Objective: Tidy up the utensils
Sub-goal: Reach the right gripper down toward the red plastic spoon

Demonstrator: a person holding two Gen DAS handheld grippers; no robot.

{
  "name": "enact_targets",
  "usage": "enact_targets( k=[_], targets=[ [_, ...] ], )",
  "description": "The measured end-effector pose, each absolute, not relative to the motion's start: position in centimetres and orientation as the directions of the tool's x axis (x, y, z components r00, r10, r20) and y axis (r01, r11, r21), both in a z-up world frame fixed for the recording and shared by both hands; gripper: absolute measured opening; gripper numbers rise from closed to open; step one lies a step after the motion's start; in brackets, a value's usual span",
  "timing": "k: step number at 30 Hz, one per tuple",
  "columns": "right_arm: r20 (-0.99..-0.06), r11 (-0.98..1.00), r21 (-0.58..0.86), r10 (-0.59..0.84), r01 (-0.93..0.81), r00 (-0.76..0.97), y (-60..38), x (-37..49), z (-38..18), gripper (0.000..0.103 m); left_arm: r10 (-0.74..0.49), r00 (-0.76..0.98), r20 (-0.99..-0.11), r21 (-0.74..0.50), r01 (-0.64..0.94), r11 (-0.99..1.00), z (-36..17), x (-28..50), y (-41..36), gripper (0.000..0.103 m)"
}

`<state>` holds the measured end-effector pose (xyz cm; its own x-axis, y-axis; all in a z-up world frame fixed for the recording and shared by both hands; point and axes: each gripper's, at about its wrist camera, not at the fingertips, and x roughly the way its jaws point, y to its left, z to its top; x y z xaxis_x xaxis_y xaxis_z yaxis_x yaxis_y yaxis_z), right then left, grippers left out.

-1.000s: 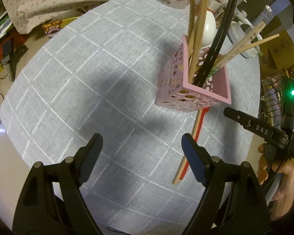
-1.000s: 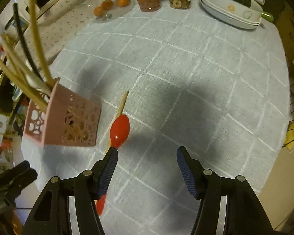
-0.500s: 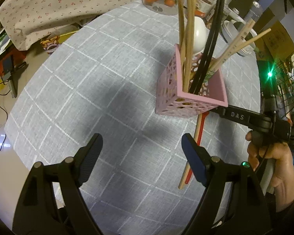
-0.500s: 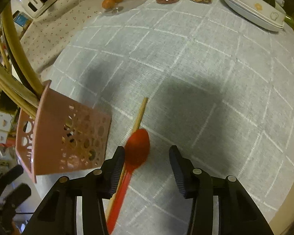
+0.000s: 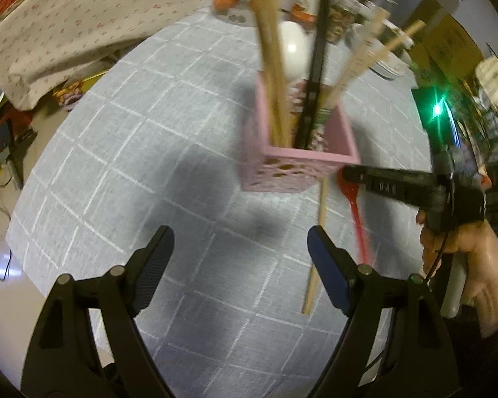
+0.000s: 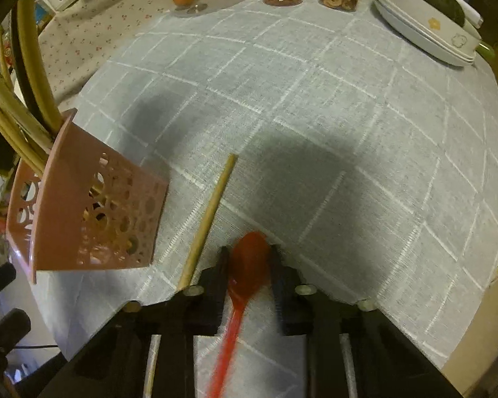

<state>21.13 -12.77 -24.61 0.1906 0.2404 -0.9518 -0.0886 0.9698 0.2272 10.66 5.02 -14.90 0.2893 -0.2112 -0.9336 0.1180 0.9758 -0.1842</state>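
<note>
pink holder (image 6: 93, 205) (seemingly close) left, cloth (image 6: 348, 126) open

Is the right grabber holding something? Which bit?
Yes: the right gripper has its jaws closed on the red plastic spoon, gripping its bowl end. The left gripper holds nothing.

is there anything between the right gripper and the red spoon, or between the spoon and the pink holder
Nothing blocks the right gripper: its fingers already flank the red spoon bowl. Between the spoon and the pink holder lies one wooden chopstick, flat on the cloth. The holder's top is crowded with upright utensils.
</note>
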Motion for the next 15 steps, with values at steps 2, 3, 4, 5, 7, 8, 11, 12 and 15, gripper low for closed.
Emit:
enact_targets(
  k=[2,3,4,5,7,8,11,12,15],
  targets=[
    [-0.951,0.971,0.219,0.234,-0.093,0.202,-13.6,20.6,-23.9,0.005,-0.235,0.288,-0.929,-0.197,0.155,0.968,-14.7,10.2,4.1,0.079],
    [-0.953,0.973,0.207,0.224,-0.100,0.204,-14.0,20.4,-23.7,0.005,-0.241,0.286,-0.927,-0.198,0.172,0.965,-14.6,10.0,3.7,0.078],
    [-0.954,0.973,0.207,0.224,-0.101,0.198,-14.5,20.1,-23.9,0.005,-0.248,0.286,-0.926,-0.200,0.187,0.962,-14.5,9.8,3.3,0.077],
    [-0.955,0.972,0.212,0.228,-0.097,0.188,-15.0,19.9,-24.1,0.005,-0.257,0.285,-0.923,-0.201,0.211,0.957,-14.4,9.5,2.7,0.077],
    [-0.956,0.971,0.225,0.237,-0.085,0.175,-16.1,19.3,-24.5,0.006,-0.271,0.281,-0.921,-0.205,0.244,0.948,-14.6,9.2,1.7,0.072],
    [-0.954,0.968,0.237,0.248,-0.080,0.170,-16.6,19.0,-24.6,0.008,-0.278,0.279,-0.919,-0.207,0.257,0.944,-14.7,9.2,1.2,0.066],
    [-0.948,0.961,0.267,0.276,-0.076,0.159,-17.9,18.3,-24.3,0.017,-0.302,0.260,-0.917,-0.224,0.292,0.930,-15.9,9.5,-0.3,0.051],
    [-0.945,0.958,0.278,0.286,-0.074,0.159,-18.2,18.1,-24.2,0.021,-0.311,0.255,-0.915,-0.234,0.292,0.927,-16.3,9.6,-0.6,0.049],
    [-0.942,0.955,0.286,0.295,-0.079,0.158,-19.2,17.4,-24.1,0.029,-0.359,0.242,-0.902,-0.288,0.284,0.915,-17.7,10.2,-1.8,0.038]
  ],
)
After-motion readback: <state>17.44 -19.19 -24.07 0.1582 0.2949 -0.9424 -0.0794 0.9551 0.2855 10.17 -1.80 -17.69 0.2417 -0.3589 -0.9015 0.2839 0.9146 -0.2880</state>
